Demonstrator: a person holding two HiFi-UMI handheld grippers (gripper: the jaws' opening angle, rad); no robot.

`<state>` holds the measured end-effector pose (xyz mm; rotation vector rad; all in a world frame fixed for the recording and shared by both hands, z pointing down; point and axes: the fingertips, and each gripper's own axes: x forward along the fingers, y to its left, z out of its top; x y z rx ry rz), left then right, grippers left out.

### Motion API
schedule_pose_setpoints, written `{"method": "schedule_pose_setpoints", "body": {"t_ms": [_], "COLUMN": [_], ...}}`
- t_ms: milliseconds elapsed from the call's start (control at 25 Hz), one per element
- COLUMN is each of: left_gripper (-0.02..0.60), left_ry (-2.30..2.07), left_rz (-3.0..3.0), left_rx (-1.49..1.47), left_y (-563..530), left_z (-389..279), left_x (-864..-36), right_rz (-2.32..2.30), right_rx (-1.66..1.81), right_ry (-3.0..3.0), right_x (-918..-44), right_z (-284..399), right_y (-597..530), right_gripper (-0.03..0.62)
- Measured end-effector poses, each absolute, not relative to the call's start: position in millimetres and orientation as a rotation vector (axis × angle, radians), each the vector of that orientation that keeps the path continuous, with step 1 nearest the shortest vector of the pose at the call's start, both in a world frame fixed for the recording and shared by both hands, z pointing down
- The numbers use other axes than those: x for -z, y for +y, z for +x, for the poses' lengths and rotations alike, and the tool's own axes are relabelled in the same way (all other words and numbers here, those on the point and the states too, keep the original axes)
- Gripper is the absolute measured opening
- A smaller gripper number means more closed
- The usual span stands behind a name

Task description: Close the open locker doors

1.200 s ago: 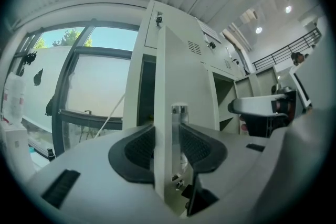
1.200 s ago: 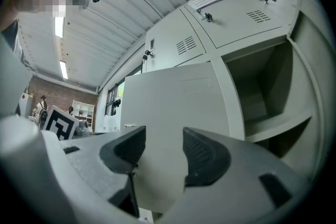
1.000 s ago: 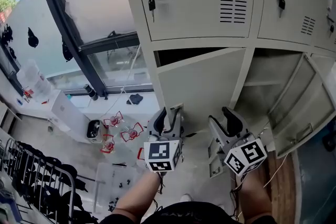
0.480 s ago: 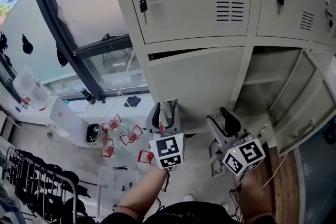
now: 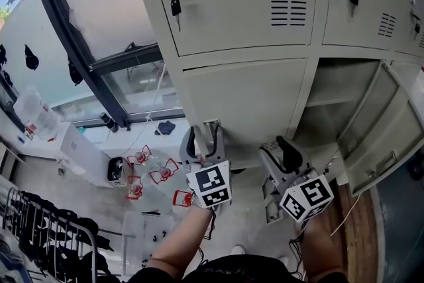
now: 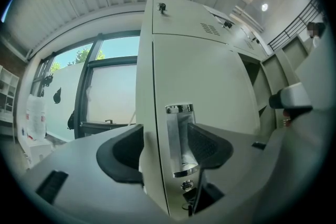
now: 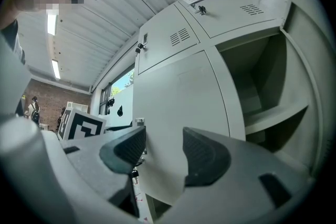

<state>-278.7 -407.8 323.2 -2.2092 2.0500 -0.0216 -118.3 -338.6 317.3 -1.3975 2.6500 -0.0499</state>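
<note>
The pale floor carries a cluster of small red-and-clear items at the left, just beside a white box. A dark scrap lies farther off, and a wire rack stands nearest, at the far left.

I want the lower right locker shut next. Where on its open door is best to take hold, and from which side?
Take the open door at its free edge, near the latch plate: that end lies farthest from the hinges, so it should swing easiest. Come with the right gripper from the door's outer face, at the head view's right, and push toward the compartment.
</note>
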Motion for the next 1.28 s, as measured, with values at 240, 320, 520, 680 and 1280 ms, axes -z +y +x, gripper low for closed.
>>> {"method": "schedule_pose_setpoints", "body": {"t_ms": [240, 320, 520, 680, 1280], "left_gripper": [0.283, 0.29, 0.304, 0.304, 0.351], "left_ry": [2.091, 2.096, 2.099, 2.095, 1.985], "left_rz": [-2.166, -2.158, -2.134, -2.139, -2.284], "left_rx": [0.023, 0.036, 0.051, 0.049, 0.02], "left_y": [-414.8, -417.3, -418.6, -418.7, -410.3], "left_z": [-283.1, -283.5, -281.8, -281.8, -274.8], "left_x": [-323.0, -323.3, -324.0, -324.3, -323.7], "right_rz": [-1.403, -1.405, -1.41, -1.416, -1.446], "right_rx": [0.055, 0.06, 0.043, 0.055, 0.053], "right_ry": [2.655, 2.654, 2.667, 2.662, 2.627], "right_x": [-318.1, -318.8, -316.7, -318.1, -314.2], "right_z": [-118.1, -117.8, -116.6, -114.3, -102.7], "right_y": [-340.4, -340.8, -341.5, -341.3, -330.3], "right_gripper": [0.209, 0.209, 0.209, 0.209, 0.209]}}
